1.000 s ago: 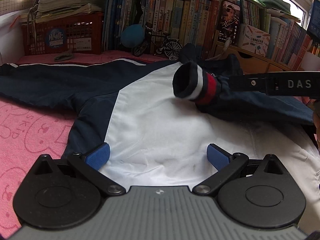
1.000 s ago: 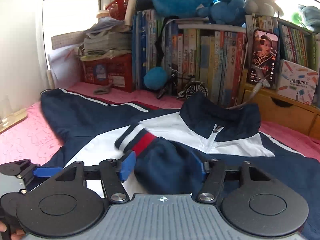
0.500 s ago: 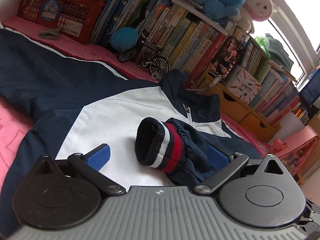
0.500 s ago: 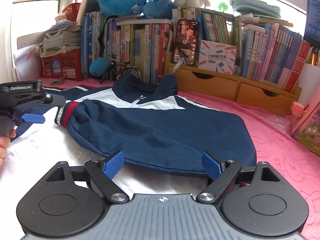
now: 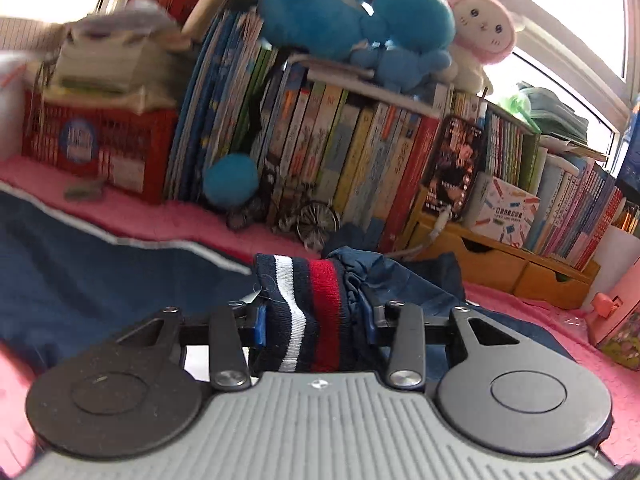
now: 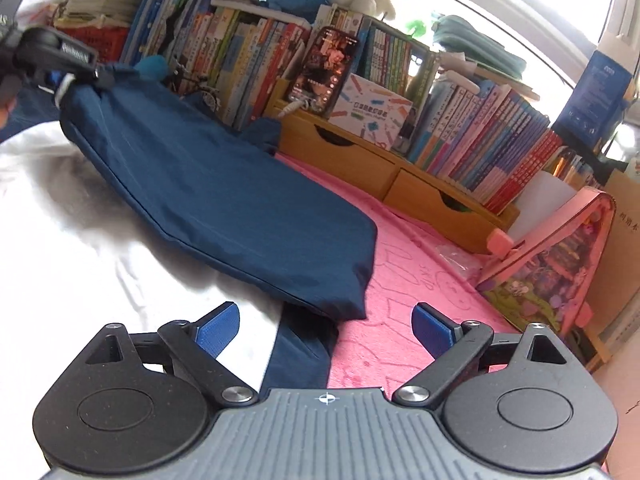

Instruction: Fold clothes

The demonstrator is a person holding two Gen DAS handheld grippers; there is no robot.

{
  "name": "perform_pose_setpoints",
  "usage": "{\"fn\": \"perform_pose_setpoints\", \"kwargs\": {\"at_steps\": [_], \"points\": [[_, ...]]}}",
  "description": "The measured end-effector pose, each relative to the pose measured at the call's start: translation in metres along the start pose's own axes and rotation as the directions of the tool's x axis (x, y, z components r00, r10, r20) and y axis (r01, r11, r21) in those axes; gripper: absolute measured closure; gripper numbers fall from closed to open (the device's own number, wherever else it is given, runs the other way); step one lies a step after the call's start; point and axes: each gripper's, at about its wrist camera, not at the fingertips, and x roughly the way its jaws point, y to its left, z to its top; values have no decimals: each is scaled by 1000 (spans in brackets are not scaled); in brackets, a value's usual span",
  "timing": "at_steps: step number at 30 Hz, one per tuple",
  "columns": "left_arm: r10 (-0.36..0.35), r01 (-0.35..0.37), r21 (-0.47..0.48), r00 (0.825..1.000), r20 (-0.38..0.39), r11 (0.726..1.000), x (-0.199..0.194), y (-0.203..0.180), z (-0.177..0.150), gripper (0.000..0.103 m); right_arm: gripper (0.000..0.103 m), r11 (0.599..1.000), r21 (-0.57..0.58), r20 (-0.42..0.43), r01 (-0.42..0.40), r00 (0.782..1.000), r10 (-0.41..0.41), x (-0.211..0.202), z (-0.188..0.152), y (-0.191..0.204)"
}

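We are looking at rows of books [image 5: 352, 152] standing along the back, with blue plush toys [image 5: 352, 12] and a pink-hooded plush rabbit [image 5: 482, 28] sitting on top. A red basket [image 5: 96, 148] is carrying stacked papers. Wooden drawers [image 6: 400, 176] are resting on the pink blanket [image 6: 404, 280], a phone [image 6: 324, 72] leaning above them.

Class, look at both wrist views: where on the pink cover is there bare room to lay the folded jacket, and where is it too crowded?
Bare pink cover lies between the navy sleeve and the pink case, before the wooden drawers. A thinner strip runs by the red crate. Crowded: the book row, with a toy bicycle at its foot.
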Motion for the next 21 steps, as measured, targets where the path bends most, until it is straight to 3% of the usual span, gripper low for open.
{"fn": "perform_pose_setpoints", "kwargs": {"at_steps": [3,6,10,13,18,21], "points": [[28,-35,93,996,84,995,-6,3,19,61,9,1000,-1,-21,14,1000,-14,9,0,-1],[99,-107,144,993,61,984,10,15,20,57,9,999,-20,-42,33,999,-34,21,4,4],[134,-130,155,991,-15,979,23,22,11,40,9,998,-60,-58,14,998,-17,35,14,16],[159,-145,164,985,-73,976,32,27,5,17,8,993,-118,-62,-18,998,11,47,25,34],[199,-169,180,965,-168,969,48,36,-6,7,6,962,-273,4,27,1000,-27,69,45,79],[223,-182,190,949,-224,965,57,41,-13,3,5,955,-281,18,96,995,-95,80,49,74]]}}
